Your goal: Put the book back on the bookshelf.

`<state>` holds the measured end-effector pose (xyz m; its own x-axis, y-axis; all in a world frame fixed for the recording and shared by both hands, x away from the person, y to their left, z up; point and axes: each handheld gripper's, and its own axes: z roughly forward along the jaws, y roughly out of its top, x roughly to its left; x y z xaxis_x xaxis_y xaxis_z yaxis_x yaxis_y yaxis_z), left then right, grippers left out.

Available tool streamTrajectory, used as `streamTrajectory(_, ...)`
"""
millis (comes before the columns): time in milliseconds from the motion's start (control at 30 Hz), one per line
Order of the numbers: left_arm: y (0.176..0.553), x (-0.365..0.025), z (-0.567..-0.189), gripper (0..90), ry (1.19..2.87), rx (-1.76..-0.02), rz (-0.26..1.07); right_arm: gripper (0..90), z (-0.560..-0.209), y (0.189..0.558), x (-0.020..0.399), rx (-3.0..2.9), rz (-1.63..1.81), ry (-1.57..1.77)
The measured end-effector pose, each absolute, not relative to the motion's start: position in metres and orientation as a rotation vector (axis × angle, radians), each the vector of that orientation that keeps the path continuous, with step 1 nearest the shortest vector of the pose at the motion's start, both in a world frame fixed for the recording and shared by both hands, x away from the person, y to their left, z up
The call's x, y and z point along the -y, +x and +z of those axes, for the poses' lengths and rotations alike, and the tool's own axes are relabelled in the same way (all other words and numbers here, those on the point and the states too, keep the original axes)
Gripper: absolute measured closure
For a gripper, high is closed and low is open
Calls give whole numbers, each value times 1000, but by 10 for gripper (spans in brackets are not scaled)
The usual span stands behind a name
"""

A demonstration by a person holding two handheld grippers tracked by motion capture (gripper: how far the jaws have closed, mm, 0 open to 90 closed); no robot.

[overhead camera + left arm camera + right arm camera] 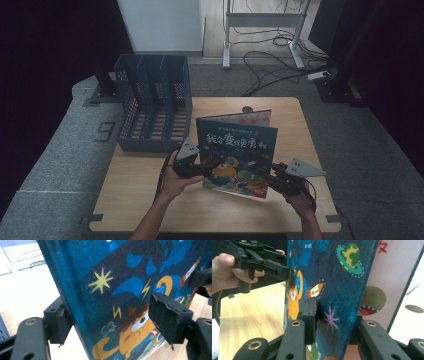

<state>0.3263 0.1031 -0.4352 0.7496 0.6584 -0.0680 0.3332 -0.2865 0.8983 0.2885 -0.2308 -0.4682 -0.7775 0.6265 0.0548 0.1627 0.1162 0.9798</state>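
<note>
2 grippers hold 1 picture book (239, 150) up off the table (150, 195), just right of the blue file rack (155, 107), which serves as landmark here. The book stands nearly upright on its lower edge, front cover facing the person, top edge leaning away toward the far side of the table; its long axis runs roughly side to side, away from the rack.

The left gripper (200, 167) sits at the book's rack-side lower corner. In the left gripper view its jaws straddle the book's edge (75, 315): 1 pad lies close against the back, the other stands off the cover, so the grip looks loose. The right gripper (272, 177) is at the corner far from the rack; its jaws flank the cover (332, 315) narrowly, and whether the pads press I cannot tell.

Judging by looks, the book is thin, light, fairly stiff, with a glossy, slippery cover. Best taken near the lower edge or spine, clamped firmly.
</note>
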Motion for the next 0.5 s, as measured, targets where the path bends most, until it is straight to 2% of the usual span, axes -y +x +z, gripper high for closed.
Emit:
streamTrajectory(300, 318, -102, -433, 328, 1870, -735, 417, 591, -477, 293, 233, -2017, 1638, 807)
streamTrajectory(500, 316, -101, -434, 330, 1876, -740, 426, 582, -483, 297, 237, -1999, 1621, 852)
